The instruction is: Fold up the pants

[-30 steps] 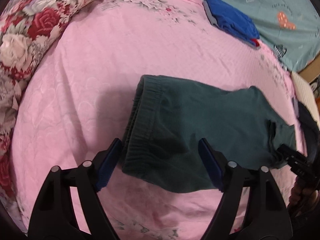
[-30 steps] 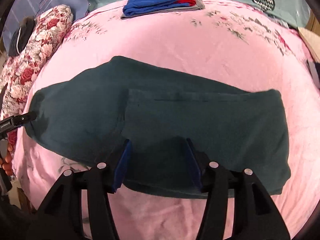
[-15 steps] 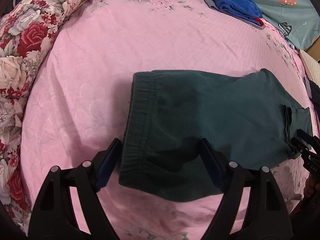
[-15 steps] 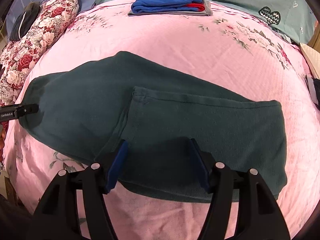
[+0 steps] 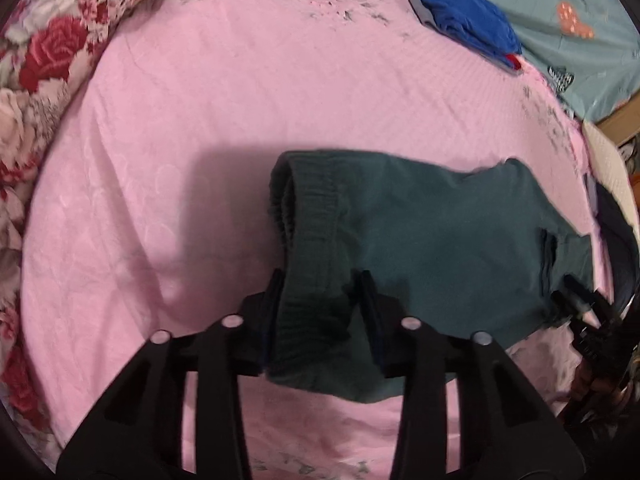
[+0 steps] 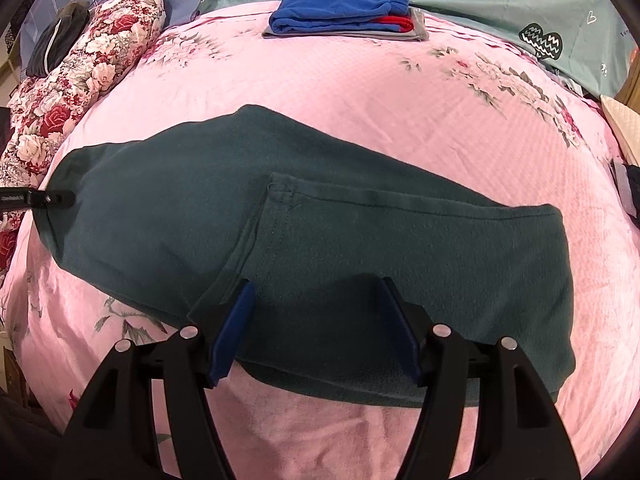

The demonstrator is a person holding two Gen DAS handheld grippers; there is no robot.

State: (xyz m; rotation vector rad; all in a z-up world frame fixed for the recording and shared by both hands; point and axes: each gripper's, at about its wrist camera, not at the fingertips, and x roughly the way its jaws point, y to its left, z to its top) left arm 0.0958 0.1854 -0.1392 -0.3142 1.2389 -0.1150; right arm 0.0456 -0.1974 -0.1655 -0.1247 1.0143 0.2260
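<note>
Left wrist view. Dark green knit pants point(image 5: 420, 240), already doubled over, lying on a pink quilted bedspread point(image 5: 240, 100). Ribbed elastic waistband point(image 5: 308, 216) at the near left end, raised slightly off the spread. Left gripper point(image 5: 320, 312): black frame, blue pads, jaws drawn in against the waistband corner and clamped on it; the hold looks meant to lift that end for the next fold. Far right, a second black tool tip point(image 5: 576, 296) meets the opposite edge of the cloth; blurred, so its grip cannot be told from here. Red-and-white rose-print bolster point(image 5: 36, 60) along the left margin. Folded stack of blue garments point(image 5: 464, 20) at the far edge. Teal printed sheet point(image 5: 572, 8) beyond.

Right wrist view. Same pants point(image 6: 360, 232) spread broadly, one layer with a stitched hem lying over the other. Right gripper point(image 6: 316, 320): blue pads point(image 6: 236, 324) standing apart, straddling the near edge of the cloth and not closed on it; probably poised to take that edge. Thin black tip of the left tool point(image 6: 48, 199) at the pants' far left end. Blue folded stack point(image 6: 344, 8) on a grey item with a red edge showing. Rose bolster point(image 6: 80, 80) left, a dark bag point(image 6: 56, 40) behind it. Teal sheet point(image 6: 540, 8) with cartoon prints as backdrop.
</note>
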